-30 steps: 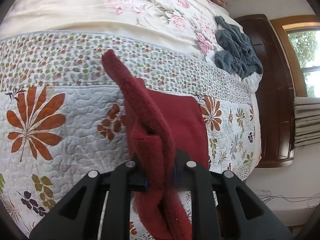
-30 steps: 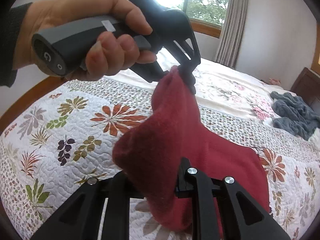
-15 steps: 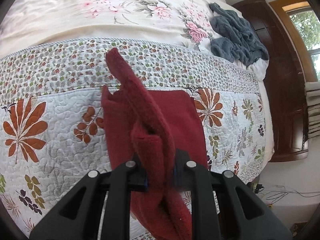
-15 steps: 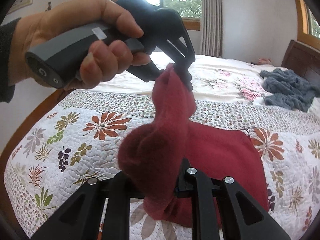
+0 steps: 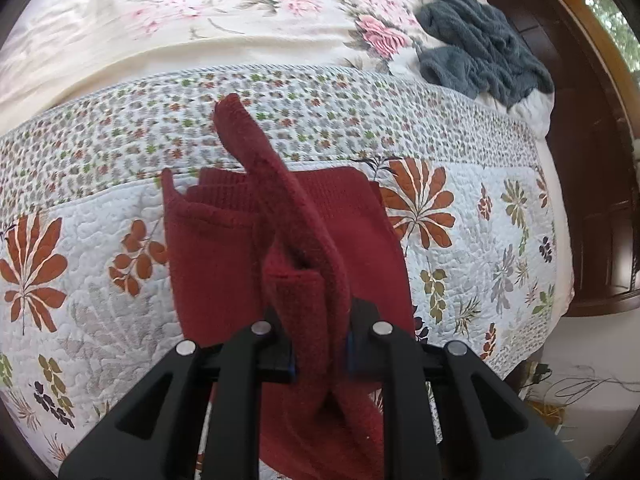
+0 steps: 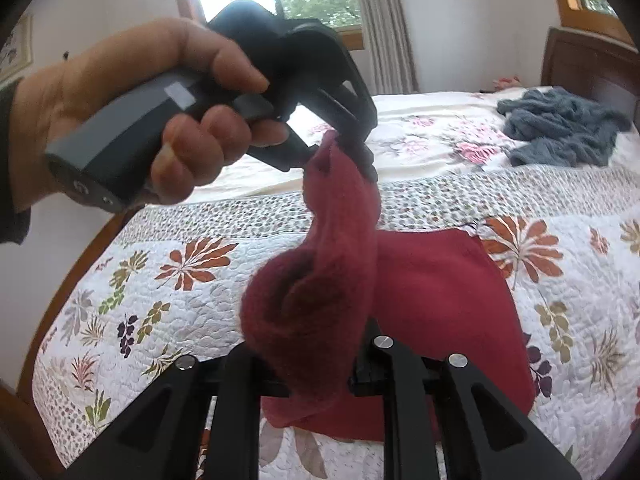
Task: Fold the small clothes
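Our left tongs (image 5: pixel 318 356) pinch one corner of the red garment (image 5: pixel 224 256); our right tongs (image 6: pixel 318 376) pinch the other, raising that edge above the bed (image 5: pixel 480 248). The rest lies flat straight ahead, long axis running away from us.

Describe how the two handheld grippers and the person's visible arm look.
Both grippers are matte black with angular cut-out finger arms and silver pivot screws; the left gripper shows blue pad edges. Seen from the right gripper, its grey handle carries a white sticker. A dark sleeve covers the wrist.
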`<action>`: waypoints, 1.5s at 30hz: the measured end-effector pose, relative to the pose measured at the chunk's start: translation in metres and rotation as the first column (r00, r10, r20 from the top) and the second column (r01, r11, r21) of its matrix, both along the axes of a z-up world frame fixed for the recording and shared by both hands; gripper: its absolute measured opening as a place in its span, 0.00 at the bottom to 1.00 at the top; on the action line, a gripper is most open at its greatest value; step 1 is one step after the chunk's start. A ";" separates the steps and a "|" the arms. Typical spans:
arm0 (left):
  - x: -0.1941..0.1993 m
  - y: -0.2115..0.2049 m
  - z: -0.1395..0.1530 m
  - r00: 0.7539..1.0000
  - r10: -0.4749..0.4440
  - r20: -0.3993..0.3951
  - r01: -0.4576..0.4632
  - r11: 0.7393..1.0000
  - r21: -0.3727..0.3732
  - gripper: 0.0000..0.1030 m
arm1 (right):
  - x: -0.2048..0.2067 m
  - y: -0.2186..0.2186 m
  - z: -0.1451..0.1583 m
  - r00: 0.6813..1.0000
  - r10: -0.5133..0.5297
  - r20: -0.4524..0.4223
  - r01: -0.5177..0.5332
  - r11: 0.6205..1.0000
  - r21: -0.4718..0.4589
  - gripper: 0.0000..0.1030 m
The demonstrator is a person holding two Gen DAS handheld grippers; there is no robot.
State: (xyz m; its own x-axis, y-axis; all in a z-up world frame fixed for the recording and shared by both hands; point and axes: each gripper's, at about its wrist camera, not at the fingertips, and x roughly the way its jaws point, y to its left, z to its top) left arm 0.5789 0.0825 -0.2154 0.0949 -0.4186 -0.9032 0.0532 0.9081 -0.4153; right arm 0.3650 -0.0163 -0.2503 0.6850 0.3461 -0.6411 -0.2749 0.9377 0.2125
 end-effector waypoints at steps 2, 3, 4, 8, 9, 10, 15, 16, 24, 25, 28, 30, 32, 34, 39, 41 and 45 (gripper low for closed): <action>0.001 -0.008 -0.005 1.000 -0.006 -0.004 0.006 1.000 0.008 0.14 | 0.001 -0.009 -0.005 1.000 -0.014 -0.006 0.014 1.000 0.015 0.17; 0.003 -0.015 -0.009 1.000 -0.012 -0.006 0.012 1.000 0.018 0.14 | 0.001 -0.013 -0.008 1.000 -0.019 -0.010 0.019 1.000 0.023 0.17; 0.004 -0.019 -0.012 1.000 -0.015 -0.008 0.015 1.000 0.023 0.14 | 0.002 -0.018 -0.011 1.000 -0.023 -0.014 0.023 0.999 0.031 0.17; 0.006 -0.037 -0.027 0.999 -0.024 -0.024 0.025 0.998 0.055 0.14 | 0.002 -0.035 -0.022 0.998 -0.048 -0.029 0.050 0.997 0.066 0.17; 0.006 -0.042 -0.031 0.999 -0.029 -0.028 0.030 0.997 0.065 0.14 | 0.001 -0.040 -0.026 0.998 -0.056 -0.036 0.058 0.995 0.078 0.17; 0.007 -0.047 -0.033 0.999 -0.033 -0.031 0.035 0.997 0.075 0.14 | 0.002 -0.043 -0.028 0.997 -0.059 -0.040 0.062 0.994 0.085 0.17; 0.007 -0.077 -0.048 0.997 -0.061 -0.044 0.067 0.987 0.146 0.14 | -0.001 -0.063 -0.045 0.994 -0.088 -0.058 0.095 0.987 0.133 0.16; 0.008 -0.083 -0.052 0.997 -0.066 -0.048 0.073 0.984 0.162 0.14 | -0.001 -0.067 -0.048 0.993 -0.094 -0.066 0.103 0.984 0.142 0.16; 0.007 -0.129 -0.072 0.995 -0.078 -0.062 0.093 0.951 0.295 0.14 | 0.000 -0.103 -0.073 0.985 -0.118 -0.128 0.147 0.958 0.247 0.16; 0.006 -0.134 -0.074 0.995 -0.078 -0.060 0.093 0.944 0.317 0.14 | 0.000 -0.108 -0.075 0.983 -0.119 -0.137 0.152 0.952 0.265 0.16; 0.007 -0.152 -0.081 0.996 -0.072 -0.053 0.086 0.920 0.383 0.14 | 0.001 -0.125 -0.089 0.978 -0.109 -0.178 0.166 0.923 0.348 0.16; 0.007 -0.162 -0.088 0.997 -0.066 -0.046 0.079 0.904 0.421 0.15 | 0.004 -0.134 -0.097 0.975 -0.097 -0.199 0.167 0.911 0.377 0.16; 0.007 -0.170 -0.094 0.997 -0.060 -0.037 0.071 0.893 0.444 0.16 | 0.006 -0.145 -0.106 0.971 -0.081 -0.227 0.175 0.886 0.429 0.16; 0.005 -0.180 -0.100 0.998 -0.053 -0.020 0.056 0.890 0.452 0.18 | 0.007 -0.156 -0.115 0.964 -0.072 -0.256 0.189 0.863 0.468 0.16; 0.002 -0.174 -0.102 0.998 0.037 0.047 -0.048 0.960 0.275 0.40 | 0.006 -0.170 -0.133 0.949 -0.043 -0.311 0.205 0.834 0.512 0.16; 0.000 -0.167 -0.100 0.994 0.066 0.082 -0.081 0.977 0.195 0.48 | 0.008 -0.175 -0.140 0.942 -0.015 -0.337 0.208 0.811 0.546 0.17; -0.005 -0.135 -0.096 0.987 0.110 0.118 -0.117 0.992 0.052 0.56 | 0.014 -0.188 -0.155 0.916 0.043 -0.399 0.227 0.765 0.603 0.32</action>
State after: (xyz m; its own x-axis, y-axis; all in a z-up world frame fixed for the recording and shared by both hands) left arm 0.5739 -0.0529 -0.3116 0.2427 -0.3460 -0.9063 -0.0073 0.9336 -0.3583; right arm 0.3787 -0.2044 -0.4049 0.4933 0.7062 -0.5079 0.0310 0.5693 0.8216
